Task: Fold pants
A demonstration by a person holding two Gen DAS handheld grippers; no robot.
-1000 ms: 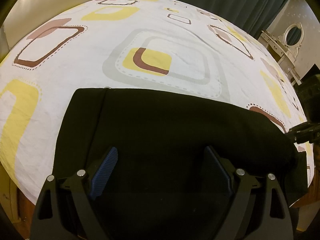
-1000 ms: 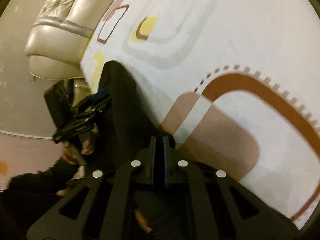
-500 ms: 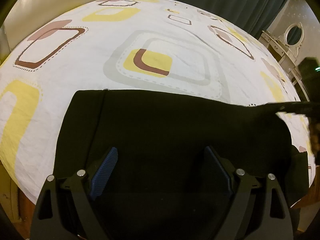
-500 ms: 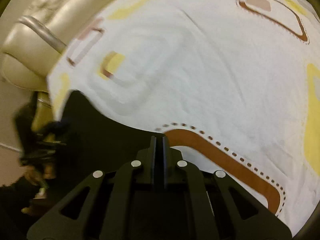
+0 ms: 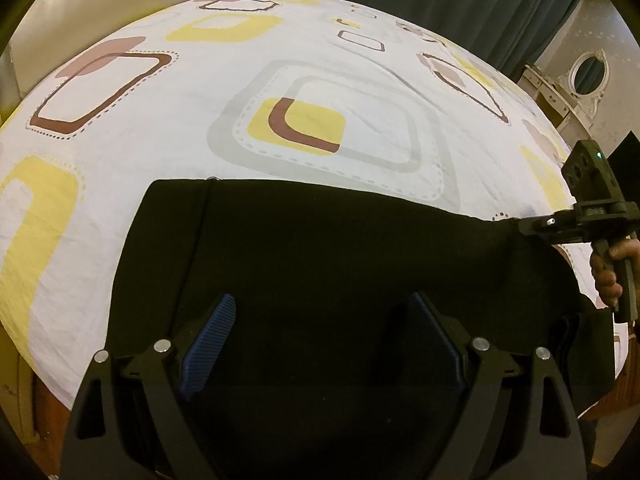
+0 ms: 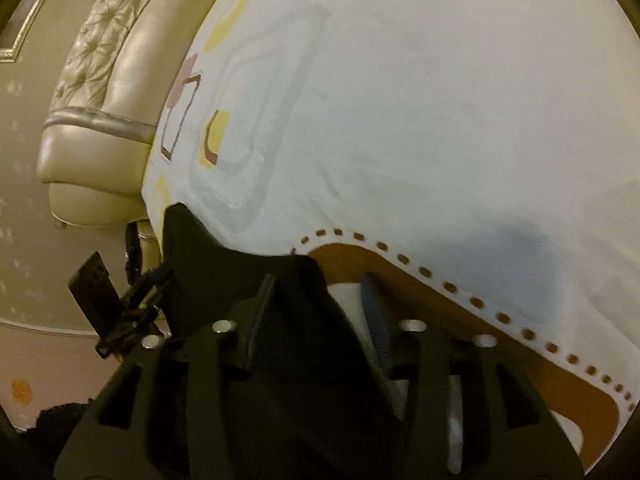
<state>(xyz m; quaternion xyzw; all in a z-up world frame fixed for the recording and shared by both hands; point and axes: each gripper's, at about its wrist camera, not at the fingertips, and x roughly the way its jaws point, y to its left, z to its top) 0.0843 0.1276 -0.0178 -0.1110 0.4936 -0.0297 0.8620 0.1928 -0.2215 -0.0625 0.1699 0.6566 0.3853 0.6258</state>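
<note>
Right tool (image 6: 320, 312) newly parted over pants (image 5: 320, 260)

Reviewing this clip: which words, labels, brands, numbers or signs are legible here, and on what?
No text can be read in either view.
Small raised marking on the right tool: too blurred to read.
Bedsheet and black pants: no lettering, only printed shapes on the sheet.

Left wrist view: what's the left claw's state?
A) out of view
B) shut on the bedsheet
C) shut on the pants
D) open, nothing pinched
D: the left claw stands wide over the black pants, its blue pads far apart and the cloth lying flat past them, not gripped.
</note>
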